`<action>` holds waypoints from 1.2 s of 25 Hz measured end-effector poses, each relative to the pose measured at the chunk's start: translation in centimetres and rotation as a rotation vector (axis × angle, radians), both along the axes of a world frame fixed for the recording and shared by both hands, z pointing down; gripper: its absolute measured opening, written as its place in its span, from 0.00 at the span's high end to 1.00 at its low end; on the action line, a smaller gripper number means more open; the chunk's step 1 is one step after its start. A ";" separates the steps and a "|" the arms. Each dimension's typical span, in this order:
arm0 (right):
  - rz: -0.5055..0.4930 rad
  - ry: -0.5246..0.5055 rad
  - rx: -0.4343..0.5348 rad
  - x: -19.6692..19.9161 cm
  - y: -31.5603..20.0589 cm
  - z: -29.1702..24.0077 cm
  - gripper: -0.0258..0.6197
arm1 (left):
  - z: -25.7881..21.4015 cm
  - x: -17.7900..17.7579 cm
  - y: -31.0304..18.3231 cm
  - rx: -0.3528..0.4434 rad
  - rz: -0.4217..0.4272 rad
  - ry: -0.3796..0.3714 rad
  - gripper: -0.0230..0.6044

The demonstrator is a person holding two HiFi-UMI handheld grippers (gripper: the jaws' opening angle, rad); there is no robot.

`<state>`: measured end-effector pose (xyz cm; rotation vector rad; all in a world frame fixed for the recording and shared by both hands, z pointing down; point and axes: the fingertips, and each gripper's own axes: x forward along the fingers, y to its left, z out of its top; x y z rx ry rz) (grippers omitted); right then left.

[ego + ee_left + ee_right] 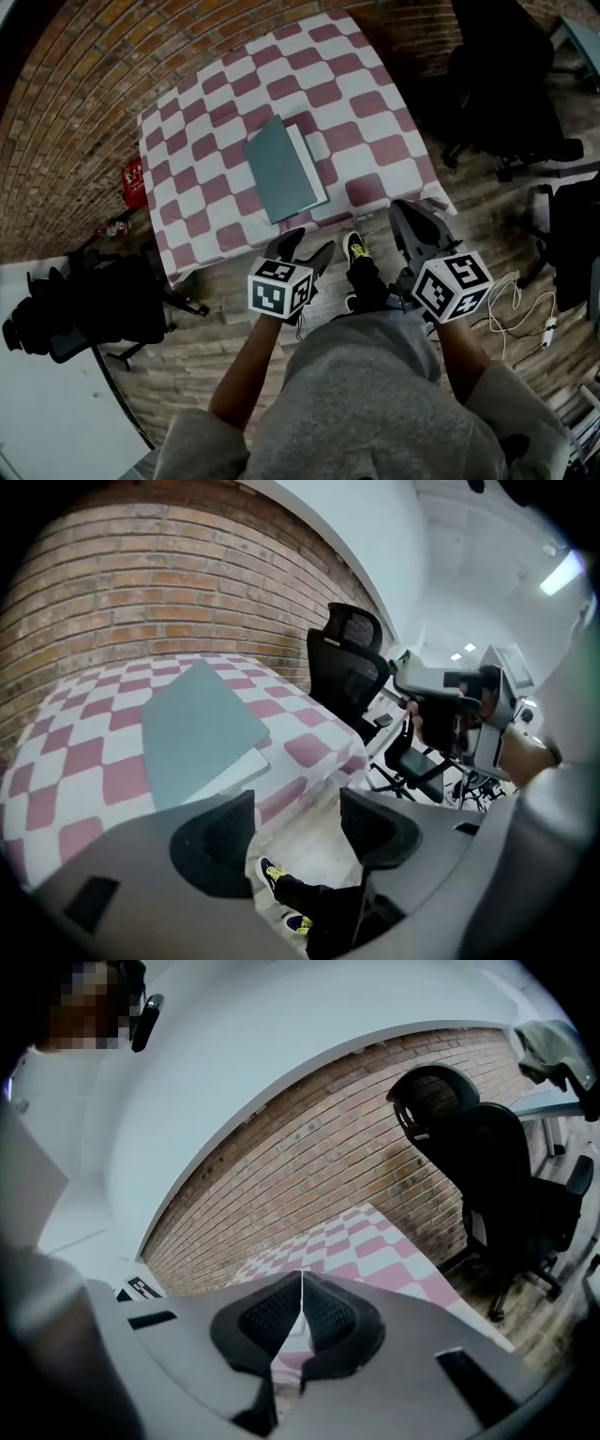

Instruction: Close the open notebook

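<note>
**A:** Start with what is nearest. What are the hands doing?

**B:** The left gripper [305, 249] is held low in front of the person, and its jaws stand wide apart with nothing between them. Through the gap I see only the floor and a dark shoe [355, 247] with yellow on it. The right gripper [419, 225] is at about three o'clock from the left one. Its jaws are pressed together and they hold nothing.

**A:** And the notebook?

**B:** The notebook [283, 169] is at twelve o'clock from the left gripper, well apart from both grippers. It lies flat on the checked tablecloth [216, 103], in the near half of the table. The grey-green cover is on top and a strip of white pages shows along its three o'clock side. To me it looks already closed.

**A:** If the cover needs pressing, how will it handle?

**B:** I think it is thin and light, with a cover that bends a little. It is smooth, so it may slide on the cloth. I would hold it at the edge where the white pages show, not at the spine.

**A:** And further away?

**B:** There is a black office chair [506, 94] at two o'clock, and a brick wall behind the table.
</note>
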<state>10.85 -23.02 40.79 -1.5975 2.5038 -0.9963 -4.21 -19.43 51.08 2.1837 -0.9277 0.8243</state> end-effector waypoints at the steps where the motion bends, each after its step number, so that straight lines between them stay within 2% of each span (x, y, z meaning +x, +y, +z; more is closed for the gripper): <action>1: 0.004 0.002 0.005 0.2 0.9 0.0 0.92 | -0.6 -0.1 0.3 0.033 -0.019 0.002 0.53; 8: -0.027 0.030 0.064 0.4 7.5 -2.3 0.92 | -4.4 -0.9 6.8 0.205 -0.194 0.039 0.53; 15: -0.068 0.067 0.125 -0.7 13.8 -5.7 0.92 | -9.8 -4.0 14.6 0.370 -0.339 0.067 0.54; 21: -0.101 0.095 0.177 -2.0 17.5 -7.8 0.92 | -15.1 -5.2 18.5 0.527 -0.402 0.090 0.71; 25: -0.106 0.111 0.198 -2.2 19.7 -8.8 0.92 | -17.2 -5.5 20.4 0.599 -0.420 0.058 0.88; 30: -0.115 0.146 0.213 -2.3 21.4 -10.2 0.92 | -18.1 -6.2 21.9 0.635 -0.434 0.041 0.94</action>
